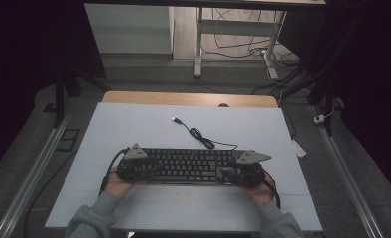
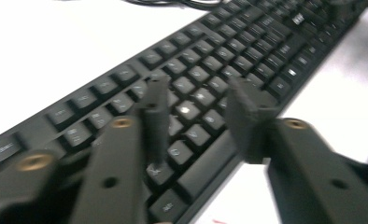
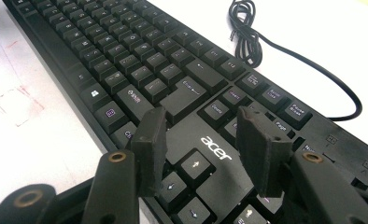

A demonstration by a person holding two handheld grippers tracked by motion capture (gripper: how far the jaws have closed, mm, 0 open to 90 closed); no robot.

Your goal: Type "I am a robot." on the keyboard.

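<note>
A black Acer keyboard (image 1: 188, 166) lies across the near middle of the white mat, and its cable (image 1: 198, 134) runs back in a coil to a USB plug (image 1: 175, 119). My left gripper (image 1: 145, 171) hovers over the keyboard's left end. In the left gripper view the left gripper (image 2: 196, 93) stands open above the keys (image 2: 247, 51), blurred, with nothing gripped. My right gripper (image 1: 229, 173) is over the keyboard's right end. In the right gripper view the right gripper (image 3: 201, 119) is open above the arrow keys and logo of the keyboard (image 3: 126, 51), beyond which the coiled cable (image 3: 247, 32) shows.
The white mat (image 1: 134, 124) covers a wooden table (image 1: 183, 97). A faint red square outline (image 3: 16, 105) is drawn on the mat in front of the keyboard. Desk legs and loose cables (image 1: 243, 47) stand on the floor beyond the table.
</note>
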